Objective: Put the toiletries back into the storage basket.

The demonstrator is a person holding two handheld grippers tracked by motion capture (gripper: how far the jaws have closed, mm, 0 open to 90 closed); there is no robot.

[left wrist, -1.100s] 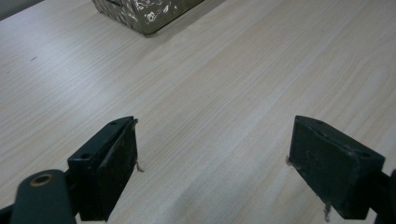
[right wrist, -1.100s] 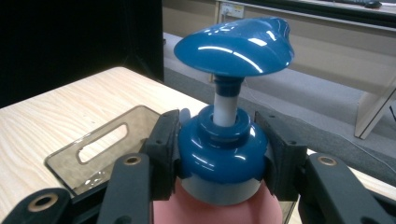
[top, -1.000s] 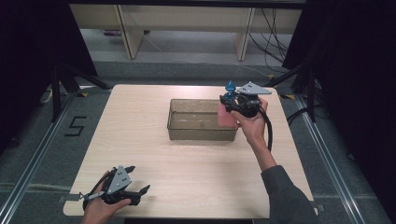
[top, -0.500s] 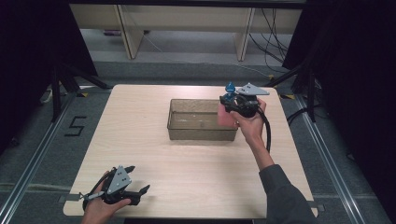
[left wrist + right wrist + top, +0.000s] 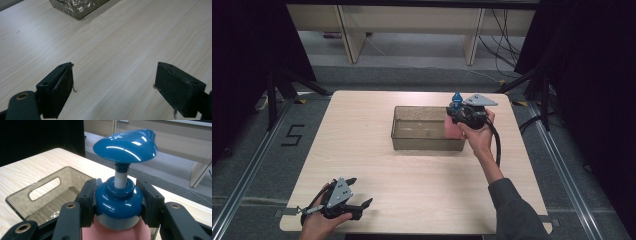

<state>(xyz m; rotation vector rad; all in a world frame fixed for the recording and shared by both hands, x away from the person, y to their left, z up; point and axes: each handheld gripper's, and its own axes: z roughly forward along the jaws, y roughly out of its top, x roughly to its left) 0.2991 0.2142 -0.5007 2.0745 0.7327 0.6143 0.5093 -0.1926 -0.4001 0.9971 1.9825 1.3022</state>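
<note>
A pink pump bottle (image 5: 452,128) with a blue pump head (image 5: 125,143) is held upright over the right end of a clear smoky bin (image 5: 411,134). My right gripper (image 5: 460,118) is shut on the bottle's blue collar (image 5: 117,200), one jaw on each side. Whether the bottle rests on the bin floor I cannot tell. My left gripper (image 5: 358,196) sits at the table's front left corner, open with nothing between its jaws; its own view has the pads (image 5: 62,85) wide apart over bare wood and the bin's corner (image 5: 77,7) far off.
The bin (image 5: 37,195) has a cut-out handle in its end wall and nothing else visible inside. The light wooden table (image 5: 377,165) is bare between the two grippers. Shelving legs and cables stand behind the table; a floor mark "5" (image 5: 292,135) lies to the left.
</note>
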